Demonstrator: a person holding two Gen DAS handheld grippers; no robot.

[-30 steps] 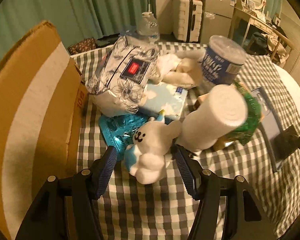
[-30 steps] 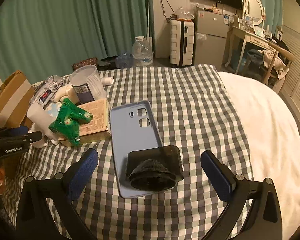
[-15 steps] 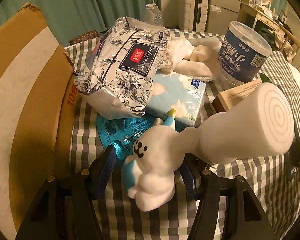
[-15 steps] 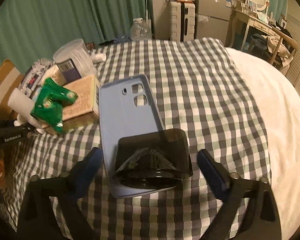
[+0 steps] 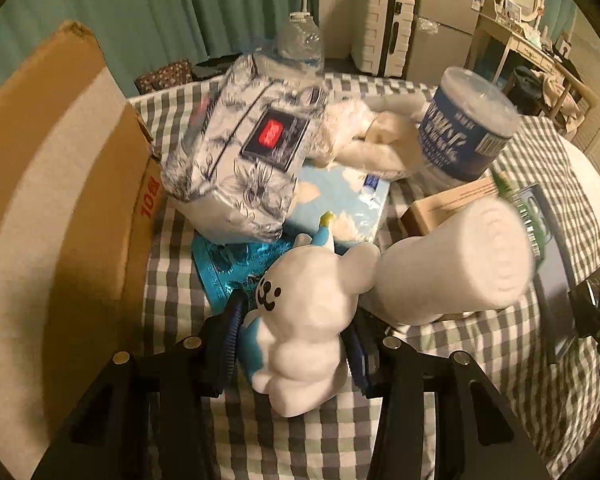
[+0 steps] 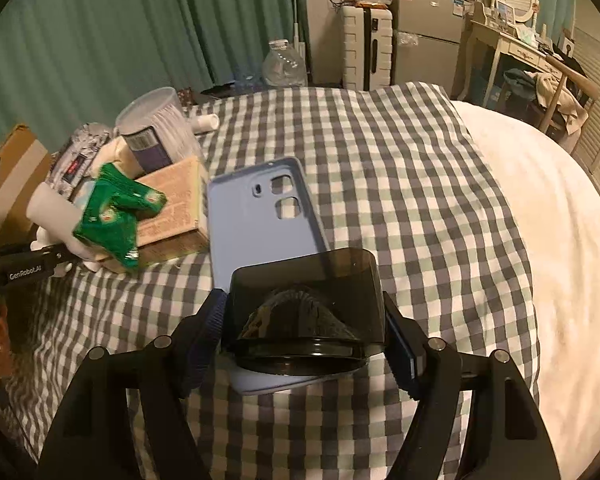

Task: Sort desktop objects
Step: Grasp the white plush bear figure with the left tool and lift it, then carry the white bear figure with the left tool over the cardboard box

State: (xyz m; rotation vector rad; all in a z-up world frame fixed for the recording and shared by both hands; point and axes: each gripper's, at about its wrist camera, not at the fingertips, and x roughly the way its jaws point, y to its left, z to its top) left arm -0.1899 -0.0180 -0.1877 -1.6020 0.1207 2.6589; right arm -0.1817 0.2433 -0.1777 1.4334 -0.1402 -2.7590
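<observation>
The left gripper point(image 5: 294, 344) has just been closing and its blue pads now press both flanks of a white plush bear point(image 5: 304, 320) with a drawn face and a blue back, which lies on the checked cloth point(image 5: 172, 280) at the near edge of a crowded pile; hard on the left rises the wall of a cardboard box point(image 5: 60, 208), so there is little room that side; just behind the bear lie a teal foil packet point(image 5: 236, 264), a pale blue tissue pack point(image 5: 340, 204) and a floral wet-wipe pack point(image 5: 252, 160) leaning on it; a white roll point(image 5: 456, 268) touches the bear's right ear, and beyond it stand a brown carton point(image 5: 448, 204) and a blue-labelled tub point(image 5: 468, 132). The right gripper point(image 6: 304, 332) has likewise been closing, and its pads sit against the two sides of a dark smoky plastic container point(image 6: 304, 292) with a round black rim; whether it is lifted cannot be told; the container lies over the near end of a lavender phone case point(image 6: 256, 216); to the right and ahead the checked cloth point(image 6: 400, 168) runs bare to its edge, where a white cover point(image 6: 560, 216) begins; to the left, the pile, topped by a green packet point(image 6: 116, 216), stands well apart from the container, with the left gripper's black arm point(image 6: 24, 264) at its near side.
</observation>
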